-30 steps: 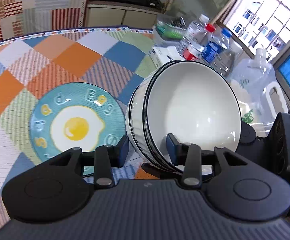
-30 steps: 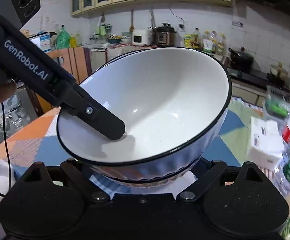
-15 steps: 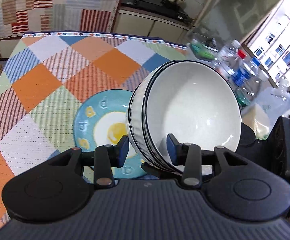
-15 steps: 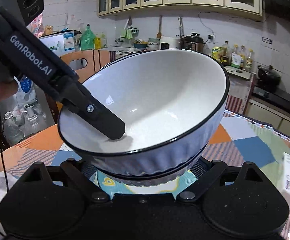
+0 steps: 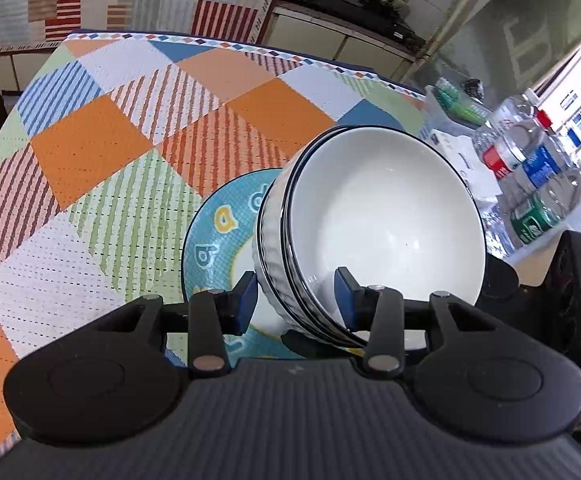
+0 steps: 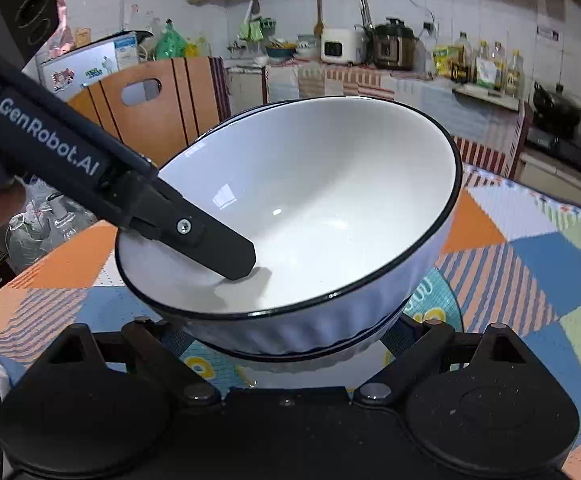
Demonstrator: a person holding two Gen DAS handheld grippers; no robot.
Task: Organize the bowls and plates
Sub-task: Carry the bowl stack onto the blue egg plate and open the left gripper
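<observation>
Since a second ago the nested bowls (image 5: 374,232), rim pinched by the left claw (image 5: 296,300), have shifted over the egg plate (image 5: 218,232); right claw (image 6: 290,344) state unclear, set-down looks near.

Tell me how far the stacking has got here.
Done: white bowls are nested. In hand: left gripper clamps the stack's rim; right gripper is beneath it, grip hidden. The stack hangs tilted above the blue egg plate. Left: setting it down.
</observation>
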